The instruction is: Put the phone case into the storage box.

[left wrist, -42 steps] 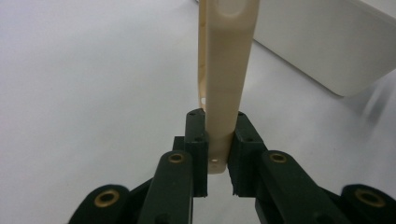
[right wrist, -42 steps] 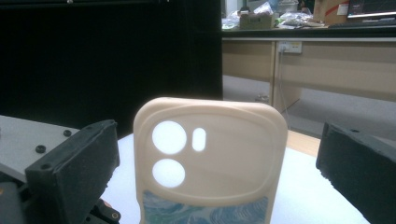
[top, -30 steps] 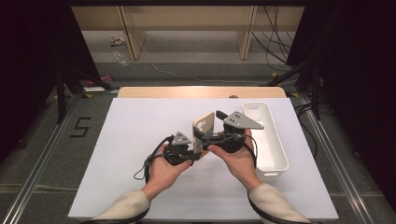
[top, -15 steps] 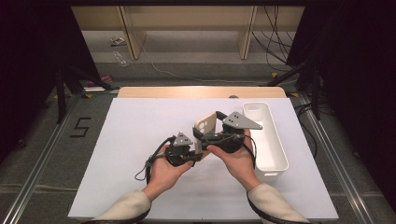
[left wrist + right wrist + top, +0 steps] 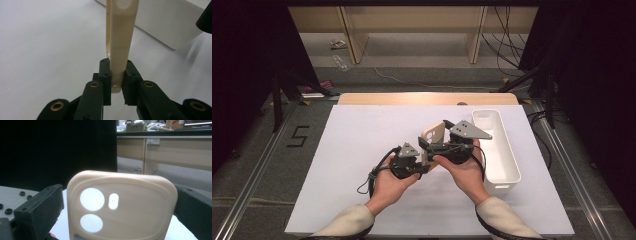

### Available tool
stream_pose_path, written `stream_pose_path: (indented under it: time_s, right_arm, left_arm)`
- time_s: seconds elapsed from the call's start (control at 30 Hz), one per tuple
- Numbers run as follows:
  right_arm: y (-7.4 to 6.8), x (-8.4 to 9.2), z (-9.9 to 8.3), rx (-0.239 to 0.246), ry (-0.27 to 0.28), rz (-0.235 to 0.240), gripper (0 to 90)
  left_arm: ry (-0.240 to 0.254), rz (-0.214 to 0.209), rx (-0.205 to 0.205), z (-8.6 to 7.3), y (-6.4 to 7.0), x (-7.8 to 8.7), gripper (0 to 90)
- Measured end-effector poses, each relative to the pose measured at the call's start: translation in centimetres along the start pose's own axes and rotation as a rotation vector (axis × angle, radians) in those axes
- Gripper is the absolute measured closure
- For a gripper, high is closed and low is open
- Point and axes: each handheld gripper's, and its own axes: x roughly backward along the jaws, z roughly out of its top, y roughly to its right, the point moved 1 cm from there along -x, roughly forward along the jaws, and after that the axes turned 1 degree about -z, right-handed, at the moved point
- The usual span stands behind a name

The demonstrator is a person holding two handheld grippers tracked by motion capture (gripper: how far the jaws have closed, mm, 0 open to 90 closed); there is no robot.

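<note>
The cream phone case (image 5: 432, 136) is being held up above the white table (image 5: 337, 150), just left of the white bin (image 5: 502, 150). The left gripper (image 5: 117, 82) is clamping on the case's bottom edge — its pads are pressing both faces. The right gripper (image 5: 442, 145) is standing with its jaws wide at either side of the case, and in the right gripper view they are not touching it. In my judgement the lifting is done; the handover or the placing into the bin is remaining — the bin is looking empty for now.
</note>
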Motion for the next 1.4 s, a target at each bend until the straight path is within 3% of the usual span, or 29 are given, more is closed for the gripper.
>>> stream_pose_path:
  time_s: [0.2, 1.4]
  right_arm:
    - [0.0, 0.11, 0.01, -0.002, 0.003, -0.003, 9.6]
    - [-0.06, 0.52, 0.43, -0.021, -0.004, -0.024, 11.8]
  left_arm:
    - [0.003, 0.0, -0.001, 0.05, -0.03, 0.08, 79.3]
    - [0.017, -0.018, -0.019, 0.18, 0.01, 0.25, 78.3]
